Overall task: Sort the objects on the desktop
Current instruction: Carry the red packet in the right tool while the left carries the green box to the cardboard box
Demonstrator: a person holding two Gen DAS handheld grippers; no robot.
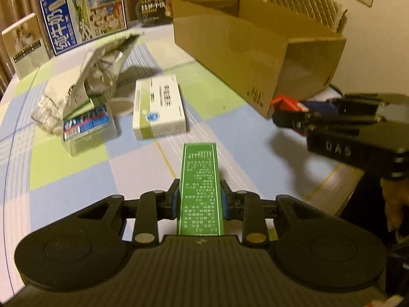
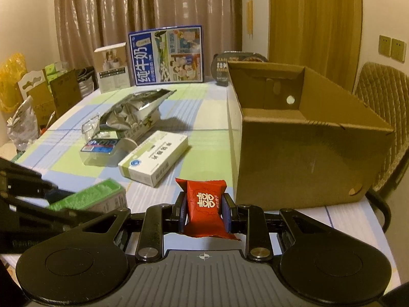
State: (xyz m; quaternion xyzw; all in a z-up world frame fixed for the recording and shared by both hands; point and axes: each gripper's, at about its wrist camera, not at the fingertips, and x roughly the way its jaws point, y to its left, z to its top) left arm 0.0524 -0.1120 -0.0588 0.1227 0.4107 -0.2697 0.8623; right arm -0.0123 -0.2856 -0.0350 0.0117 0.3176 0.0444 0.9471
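My left gripper (image 1: 200, 197) is shut on a long green box (image 1: 200, 179) with white print, held above the checked tablecloth. The same green box (image 2: 94, 195) shows at the lower left of the right wrist view. My right gripper (image 2: 205, 211) is shut on a red sweet packet (image 2: 205, 204) with white characters. In the left wrist view that red packet (image 1: 286, 103) sits at the right gripper's tips, close to the corner of the open cardboard box (image 1: 255, 51). The cardboard box (image 2: 306, 143) stands just right of the red packet.
On the cloth lie a white and green medicine box (image 1: 158, 108), a clear case with a blue label (image 1: 88, 128) and a torn silver foil bag (image 1: 102, 69). A blue milk carton (image 2: 167, 56) and a beige box (image 2: 112, 67) stand at the back. A chair (image 2: 383, 107) is behind the cardboard box.
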